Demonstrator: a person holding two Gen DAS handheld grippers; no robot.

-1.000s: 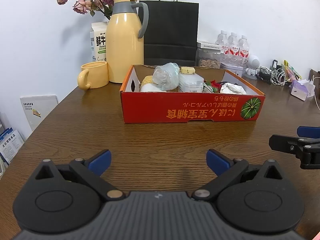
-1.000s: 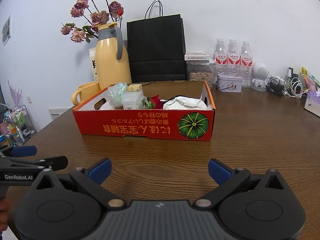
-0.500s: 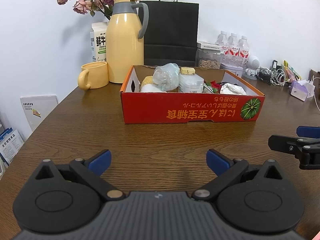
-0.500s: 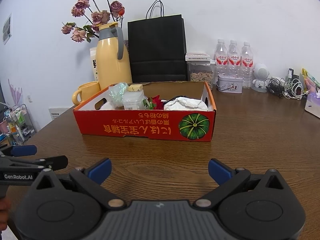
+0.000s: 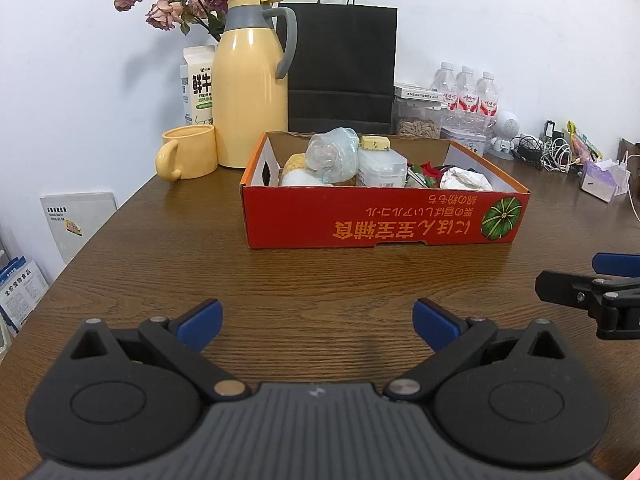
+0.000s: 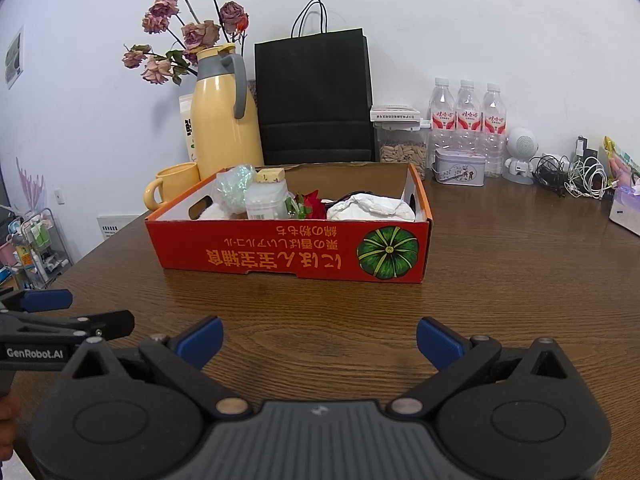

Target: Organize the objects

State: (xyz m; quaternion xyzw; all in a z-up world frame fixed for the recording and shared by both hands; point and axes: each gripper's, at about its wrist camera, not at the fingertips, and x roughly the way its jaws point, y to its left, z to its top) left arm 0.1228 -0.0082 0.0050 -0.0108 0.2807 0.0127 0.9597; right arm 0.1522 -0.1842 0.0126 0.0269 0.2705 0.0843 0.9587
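Both grippers empty, goods already boxed

My left gripper (image 5: 318,316) and right gripper (image 6: 319,336) hover spread wide, holding nothing; the red box (image 6: 288,254) ahead holds a plastic jar (image 6: 266,200), crumpled paper (image 6: 370,208) and other bits, fitting either unpacking ahead or packing finished.

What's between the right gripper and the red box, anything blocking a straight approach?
Nothing visible. The right gripper is open over bare wooden table, and the red box sits straight ahead with only tabletop between them. The left gripper is off to the left, not in the path.
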